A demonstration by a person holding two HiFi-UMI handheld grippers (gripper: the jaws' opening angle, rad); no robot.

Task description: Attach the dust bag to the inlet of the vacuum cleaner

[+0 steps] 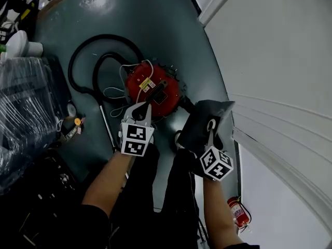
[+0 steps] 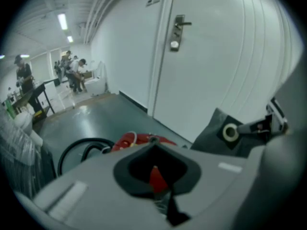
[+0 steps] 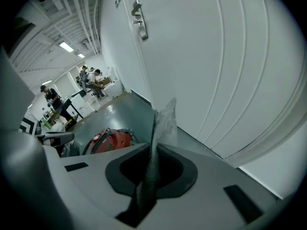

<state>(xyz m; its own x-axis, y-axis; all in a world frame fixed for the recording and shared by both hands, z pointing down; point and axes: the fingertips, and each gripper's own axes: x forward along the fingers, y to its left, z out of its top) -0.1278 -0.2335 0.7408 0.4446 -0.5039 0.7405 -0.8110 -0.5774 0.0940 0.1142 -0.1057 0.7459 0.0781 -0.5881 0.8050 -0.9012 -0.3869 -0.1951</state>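
My right gripper pinches the dust bag; my left gripper is closed, empty. I'd square its collar to the vacuum cleaner inlet before pressing.

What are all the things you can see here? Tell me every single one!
vacuum cleaner: one, red, on the floor in the middle
hose: one, black, looped on the floor left of the vacuum cleaner
dust bag: one, dark grey, right of the vacuum cleaner, held up
door: one, white, on the right
fire extinguisher: one, red, bottom right by the wall
plastic-wrapped bundle: one, clear wrap, left edge
people: several, far down the room, too small to count
left gripper: one, white, shut and empty, above the vacuum cleaner
right gripper: one, white, shut on the dust bag
arms: two, black sleeves, at the bottom
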